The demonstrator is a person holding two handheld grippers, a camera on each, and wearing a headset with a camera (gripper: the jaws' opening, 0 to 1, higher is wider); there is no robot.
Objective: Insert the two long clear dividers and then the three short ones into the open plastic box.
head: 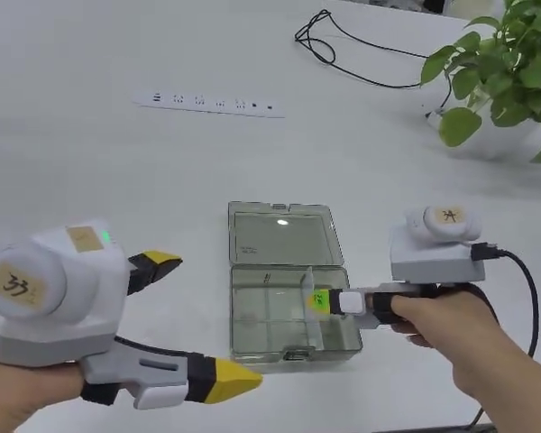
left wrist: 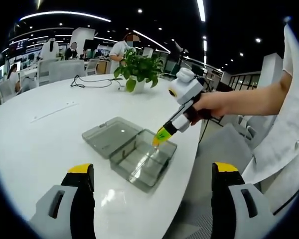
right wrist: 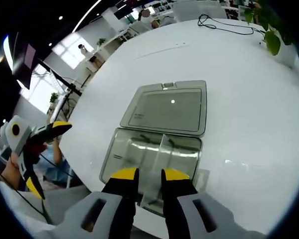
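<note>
Work surface: a white tabletop (head: 90, 171), seen from above in the head view.
Box: an open, grey-tinted clear plastic box (head: 293, 348) lies at the middle of the table near its front edge. Its flat hinged lid (head: 279, 233) is folded back on the far side and rests on the table.
Dividers: clear upright plastic dividers (right wrist: 157, 149) stand inside the box tray. Their edges blur together, so their number cannot be told.
Right gripper: the right gripper (head: 321, 302), white with yellow tips, reaches into the box from the right, over the right part of the tray. A hand (head: 451, 336) holds it.
Right jaws: drawn close with a narrow gap. In the right gripper view one tip sits on each side of a clear upright divider that runs away from the camera. Whether they press on it cannot be told.
Left gripper: the left gripper (head: 198, 321), also white with yellow tips, is held to the left of the box and apart from it, its tips pointing toward the tray.
Left jaws: spread wide, with nothing between them.
Box relative to grippers: between the two, with the right tips inside it and the left tips just beside its left wall.
Far table: a white power strip (head: 212, 102), a black cable (head: 343, 50), and a green leafy potted plant (head: 505, 68) at the far right.
</note>
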